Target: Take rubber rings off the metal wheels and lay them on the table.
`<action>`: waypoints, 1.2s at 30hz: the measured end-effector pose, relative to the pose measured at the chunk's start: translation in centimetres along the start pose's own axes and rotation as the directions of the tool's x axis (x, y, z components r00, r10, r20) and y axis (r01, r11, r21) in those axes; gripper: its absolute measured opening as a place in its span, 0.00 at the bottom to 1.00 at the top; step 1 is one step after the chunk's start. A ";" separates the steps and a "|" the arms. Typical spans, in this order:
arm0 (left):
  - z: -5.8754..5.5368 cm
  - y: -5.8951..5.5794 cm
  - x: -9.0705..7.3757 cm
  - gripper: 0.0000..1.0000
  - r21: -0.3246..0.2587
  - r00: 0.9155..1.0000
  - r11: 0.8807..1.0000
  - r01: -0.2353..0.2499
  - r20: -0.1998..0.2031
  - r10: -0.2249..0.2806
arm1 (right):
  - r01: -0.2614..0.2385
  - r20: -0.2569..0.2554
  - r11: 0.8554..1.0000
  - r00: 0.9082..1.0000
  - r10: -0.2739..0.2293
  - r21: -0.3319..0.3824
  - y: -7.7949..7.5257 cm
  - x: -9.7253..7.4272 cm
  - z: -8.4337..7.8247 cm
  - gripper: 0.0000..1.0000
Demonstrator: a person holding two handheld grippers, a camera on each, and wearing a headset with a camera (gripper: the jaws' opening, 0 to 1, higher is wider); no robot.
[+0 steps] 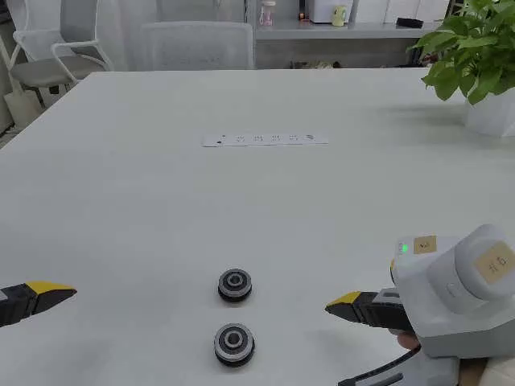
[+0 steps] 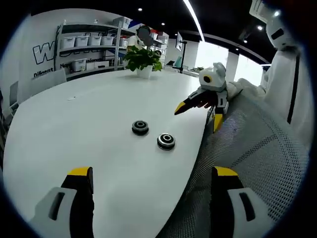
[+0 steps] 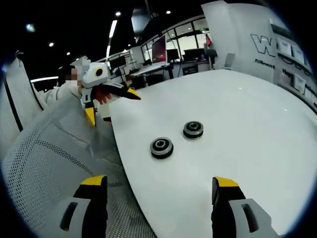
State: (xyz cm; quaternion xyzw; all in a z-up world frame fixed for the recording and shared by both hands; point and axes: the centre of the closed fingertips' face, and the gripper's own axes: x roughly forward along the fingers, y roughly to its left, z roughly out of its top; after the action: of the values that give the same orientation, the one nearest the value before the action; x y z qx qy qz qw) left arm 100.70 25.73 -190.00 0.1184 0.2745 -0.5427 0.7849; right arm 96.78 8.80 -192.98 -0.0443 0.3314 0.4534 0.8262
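Head view: with left claw (image 2: pixel 151 173) and right claw (image 3: pixel 159 181) wide open and empty, tugging its rubber ring (image 1: pixel 219 346) unbraced could skid the near wheel (image 1: pixel 234 342) off the tabletop (image 1: pixel 257 201).

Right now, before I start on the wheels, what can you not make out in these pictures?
Near wheel and far wheel: too small in the head view to tell rubber from metal.
Left claw: cut off by the head view's left edge.
Right claw: lower jaw cut by the head view's bottom edge.
White strip: its markings are too small.
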 end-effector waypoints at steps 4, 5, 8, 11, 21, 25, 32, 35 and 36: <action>-0.1 -0.1 0.1 0.98 -0.003 1.000 1.000 0.003 -0.006 -0.003 | -0.006 -0.009 1.000 1.000 0.005 -0.005 0.1 0.1 -0.2 0.85; -0.1 -0.1 0.1 0.98 -0.002 1.000 1.000 0.005 -0.007 -0.005 | -0.006 -0.008 1.000 1.000 0.006 -0.004 0.1 0.1 -0.1 0.85; -0.2 -0.2 0.1 0.98 0.000 1.000 1.000 0.011 -0.011 -0.011 | -0.006 -0.006 1.000 1.000 0.006 -0.002 0.2 0.0 -0.1 0.84; -0.1 -0.3 0.1 0.98 0.000 1.000 1.000 0.019 -0.011 -0.019 | -0.004 -0.004 1.000 1.000 0.004 0.002 0.1 0.0 0.0 0.84; -0.2 -0.7 0.1 0.99 -0.002 0.999 0.999 0.041 -0.012 -0.041 | 0.001 0.046 0.998 0.999 -0.004 0.058 -0.3 -0.3 0.5 0.82; -0.1 -1.0 0.2 0.99 0.000 0.999 0.999 0.054 -0.007 -0.054 | 0.004 0.043 0.998 0.999 -0.006 0.057 -0.3 -0.3 0.4 0.81; -0.2 -1.7 0.4 0.99 -0.007 0.996 0.996 0.084 -0.010 -0.084 | -0.006 0.059 0.997 0.998 0.001 0.074 -0.2 -0.6 0.7 0.79; -0.3 -2.2 0.5 0.99 -0.012 0.995 0.995 0.099 -0.008 -0.099 | -0.010 0.077 0.996 0.997 0.003 0.093 -0.4 -0.9 0.9 0.78; -0.3 -2.3 0.4 0.99 -0.011 0.995 0.995 0.098 -0.009 -0.098 | -0.015 0.083 0.995 0.997 0.006 0.103 -0.4 -0.9 0.9 0.78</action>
State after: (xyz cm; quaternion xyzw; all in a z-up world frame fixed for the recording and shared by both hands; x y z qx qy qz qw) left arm 98.66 24.64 -190.21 0.1032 0.2865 -0.5787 0.7566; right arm 97.21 8.31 -191.81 0.0190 0.3202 0.4413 0.8381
